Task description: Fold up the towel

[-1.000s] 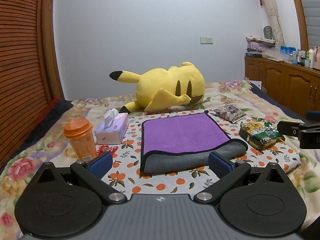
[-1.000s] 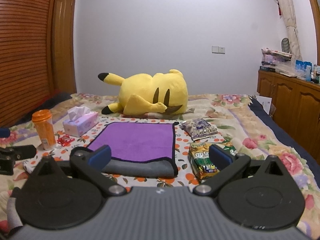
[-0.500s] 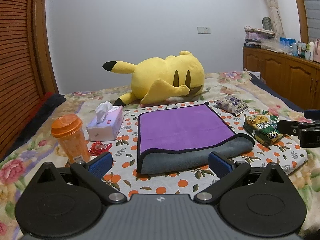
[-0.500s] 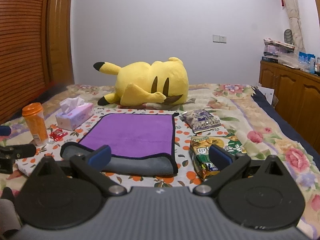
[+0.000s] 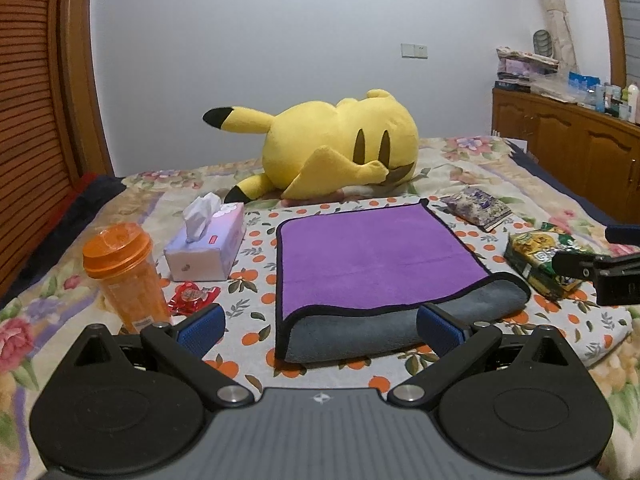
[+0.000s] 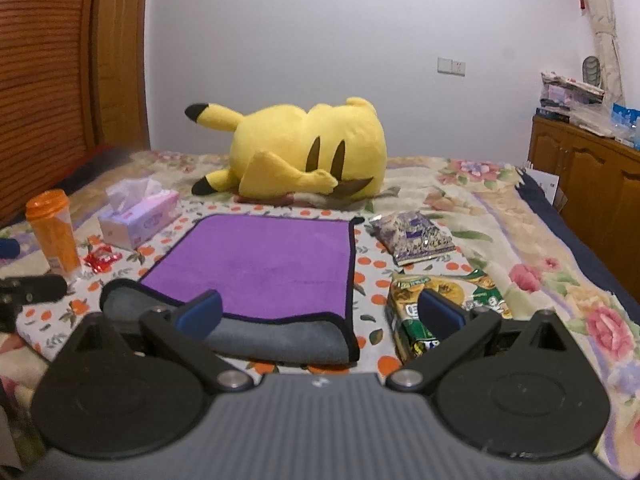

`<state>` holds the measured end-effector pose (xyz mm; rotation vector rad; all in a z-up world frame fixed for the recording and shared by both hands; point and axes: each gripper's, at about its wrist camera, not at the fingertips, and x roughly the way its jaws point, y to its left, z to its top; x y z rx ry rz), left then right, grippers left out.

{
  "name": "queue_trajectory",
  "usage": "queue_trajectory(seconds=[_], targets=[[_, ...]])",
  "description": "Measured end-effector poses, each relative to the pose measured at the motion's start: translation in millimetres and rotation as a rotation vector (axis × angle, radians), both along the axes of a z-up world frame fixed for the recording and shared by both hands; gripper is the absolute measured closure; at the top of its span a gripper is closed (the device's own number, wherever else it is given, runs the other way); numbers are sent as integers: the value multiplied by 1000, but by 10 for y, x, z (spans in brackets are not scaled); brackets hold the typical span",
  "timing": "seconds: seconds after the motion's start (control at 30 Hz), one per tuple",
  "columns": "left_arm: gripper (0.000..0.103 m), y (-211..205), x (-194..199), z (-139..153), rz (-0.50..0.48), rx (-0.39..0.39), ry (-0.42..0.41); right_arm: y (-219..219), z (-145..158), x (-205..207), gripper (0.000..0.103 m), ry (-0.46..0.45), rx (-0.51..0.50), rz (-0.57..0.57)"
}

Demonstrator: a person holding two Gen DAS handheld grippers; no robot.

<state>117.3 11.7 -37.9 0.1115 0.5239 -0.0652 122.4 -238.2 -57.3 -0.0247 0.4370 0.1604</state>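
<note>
The towel (image 5: pixel 380 252) lies folded on the orange-print cloth, purple face up with a grey layer showing along its near edge; it also shows in the right wrist view (image 6: pixel 264 264). My left gripper (image 5: pixel 320 330) is open and empty, just short of the towel's near edge. My right gripper (image 6: pixel 320 314) is open and empty over the towel's near right corner. The right gripper's tip shows at the right edge of the left wrist view (image 5: pixel 600 268), and the left gripper's tip at the left edge of the right wrist view (image 6: pixel 28 288).
A yellow plush toy (image 5: pixel 340 148) lies behind the towel. An orange bottle (image 5: pixel 124 276), tissue box (image 5: pixel 208 248) and red wrapper (image 5: pixel 192 296) are left of it. A purple snack bag (image 5: pixel 478 208) and green snack bag (image 5: pixel 540 260) are right. Wooden cabinets (image 5: pixel 580 152) stand at right.
Both grippers have moved lower and closer to the towel's near edge. The jaws stay open and the towel has not moved.
</note>
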Motion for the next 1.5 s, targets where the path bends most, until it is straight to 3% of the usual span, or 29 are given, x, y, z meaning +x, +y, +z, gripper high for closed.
queue_trajectory(seconds=[0.47,1.2,1.5], targets=[[0,148,428,-213,19,-4,90,66,-145,402,0,70,-23,23],[1,337,954,-476,12,-30,164,49,-450,867,0,193,-54,49],[18,443,1143,-626,8,-69,232,25,-558,971,0,258,-43,65]])
